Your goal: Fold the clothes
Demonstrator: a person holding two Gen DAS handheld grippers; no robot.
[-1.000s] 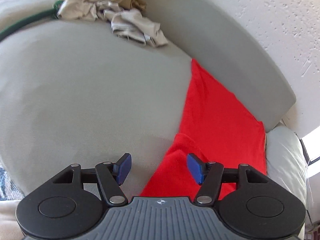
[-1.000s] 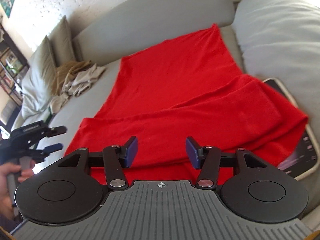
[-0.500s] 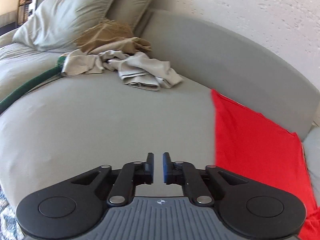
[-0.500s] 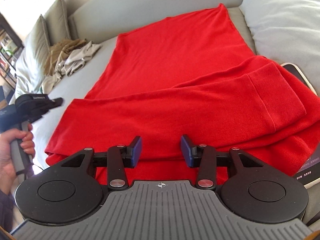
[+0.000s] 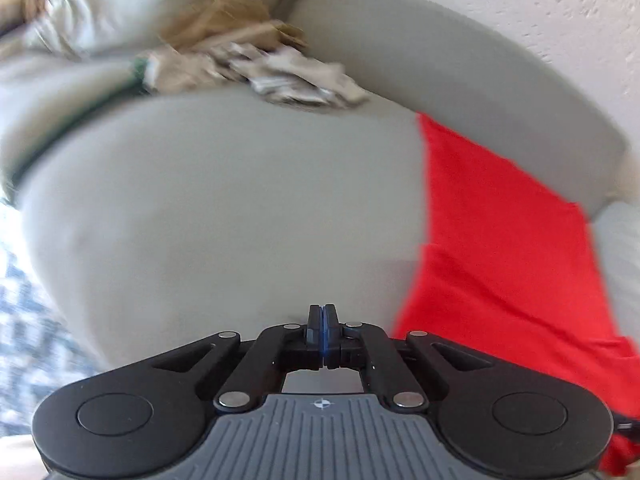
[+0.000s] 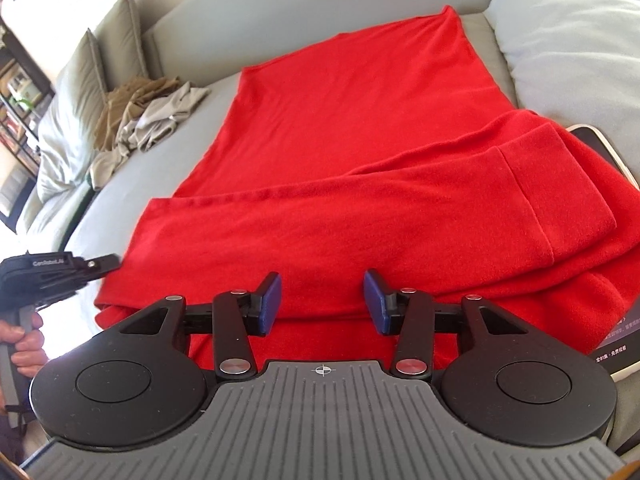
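Red sweater (image 6: 360, 128) lies spread flat on the grey sofa (image 6: 280, 4), with one long sleeve (image 6: 360, 224) folded across its near part. The cuff end of that sleeve rests near a tablet (image 6: 612, 356) at the right side.

The right gripper (image 6: 322, 302) hovers over the near edge of the sweater. Its jaws are spread wide and hold nothing. The left gripper (image 5: 323, 330) is off to the side, over bare sofa, just beside the sweater's left edge. Its jaws are pressed together with nothing between them. The left view is blurry, so small things there are hard to tell.

A pile of other clothes (image 6: 148, 120) waits far back near the pillows (image 6: 68, 120), well apart from the sweater.

The next step looks like making another fold. To do it well, each gripper should take one near corner of the sweater. The left jaws need to spread first, then slide onto the cloth edge. Both should pinch all the layers, sleeve too, so nothing slips out. Then lift both sides evenly and lay the near part over the far part, edges lined up. Lifting one side higher could leave a crooked, wrinkly fold. The soft cloth may sag in the middle, so go slow.
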